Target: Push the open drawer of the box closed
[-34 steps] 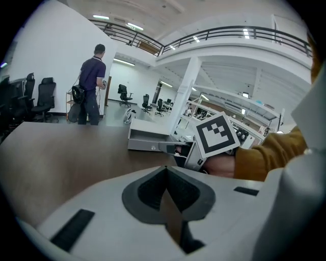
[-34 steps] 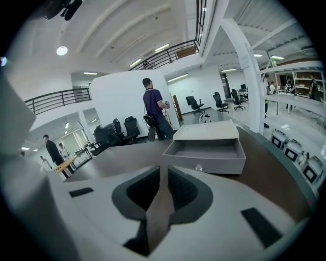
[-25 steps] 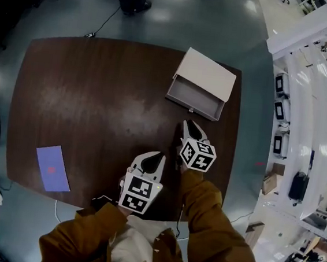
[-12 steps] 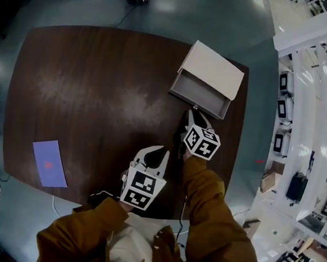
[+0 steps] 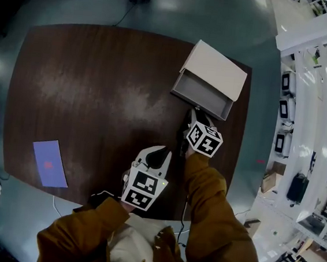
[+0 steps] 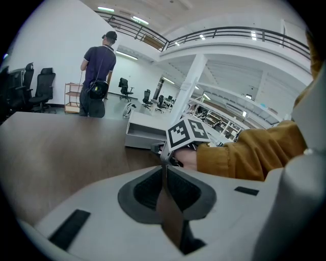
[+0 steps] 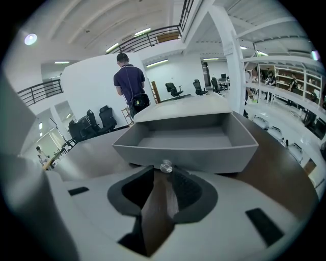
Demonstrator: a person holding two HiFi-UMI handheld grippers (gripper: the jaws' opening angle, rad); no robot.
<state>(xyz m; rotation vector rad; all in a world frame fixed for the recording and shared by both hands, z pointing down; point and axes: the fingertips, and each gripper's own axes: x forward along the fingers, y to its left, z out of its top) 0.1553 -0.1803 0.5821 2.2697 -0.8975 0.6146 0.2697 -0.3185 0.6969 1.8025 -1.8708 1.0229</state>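
A pale box (image 5: 216, 69) lies at the table's far right with its grey drawer (image 5: 203, 97) pulled out toward me. In the right gripper view the drawer's front wall (image 7: 188, 148) fills the middle, and its small clear knob (image 7: 165, 166) sits right at my jaw tips. My right gripper (image 5: 193, 114) (image 7: 162, 176) has its tips at the drawer front. Its jaws are opening, a narrow gap shows, and nothing is gripped. My left gripper (image 5: 156, 154) (image 6: 164, 171) hovers near the table's front edge, shut and empty, looking toward the right gripper's marker cube (image 6: 186, 135).
The dark wooden table (image 5: 98, 91) carries a blue sheet (image 5: 49, 163) near its front left corner. The box stands close to the table's right edge. A person (image 7: 130, 81) stands beyond the table's far side, with office chairs and shelving further off.
My right gripper has moved forward from mid-table up to the drawer front. The left gripper has hardly shifted.
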